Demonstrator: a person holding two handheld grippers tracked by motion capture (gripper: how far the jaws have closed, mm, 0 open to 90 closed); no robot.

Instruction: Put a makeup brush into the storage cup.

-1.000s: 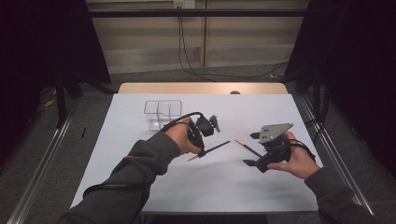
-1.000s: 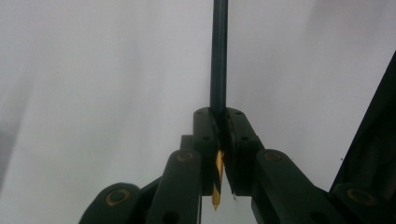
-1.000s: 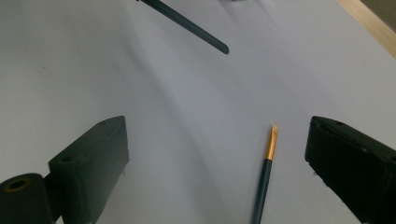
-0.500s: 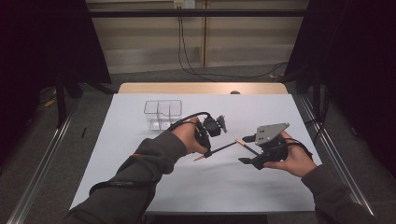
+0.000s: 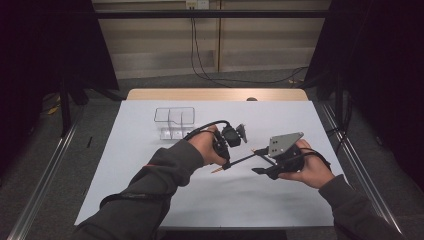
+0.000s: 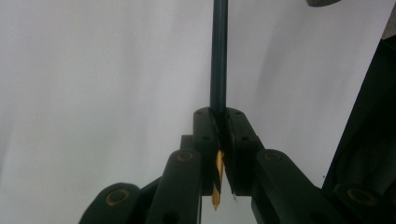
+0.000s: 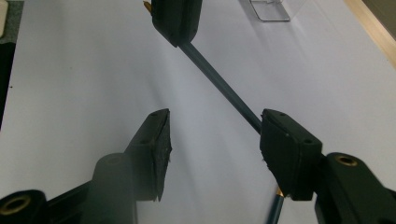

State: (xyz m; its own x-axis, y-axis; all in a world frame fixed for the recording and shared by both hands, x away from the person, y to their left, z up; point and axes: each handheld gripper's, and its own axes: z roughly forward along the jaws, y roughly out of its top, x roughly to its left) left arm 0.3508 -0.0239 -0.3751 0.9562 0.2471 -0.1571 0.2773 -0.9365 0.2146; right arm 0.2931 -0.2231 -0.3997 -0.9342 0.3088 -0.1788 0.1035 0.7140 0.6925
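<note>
A dark blue pencil (image 5: 243, 159) with a yellow-and-black end is held level above the white table. My left gripper (image 5: 226, 163) is shut on it near that end; in the left gripper view the pads (image 6: 208, 133) clamp the pencil (image 6: 218, 56), which runs straight away from the camera. My right gripper (image 5: 258, 160) has its jaws around the pencil's far part. Those jaws have just been closing. In the right gripper view the pencil (image 7: 219, 79) lies against the right-hand pad (image 7: 285, 149), while the left-hand pad stands apart from it. My left gripper (image 7: 177, 18) appears at the top there.
A clear plastic organizer (image 5: 174, 121) with compartments stands on the white table sheet (image 5: 150, 190) behind my left hand, and its base (image 7: 269, 10) is also in the right gripper view. A wooden table edge (image 5: 215, 94) runs along the back.
The two hands have come closer together. The right gripper's jaws now straddle the pencil's free end and stand narrower than before. The left gripper keeps its grip.
</note>
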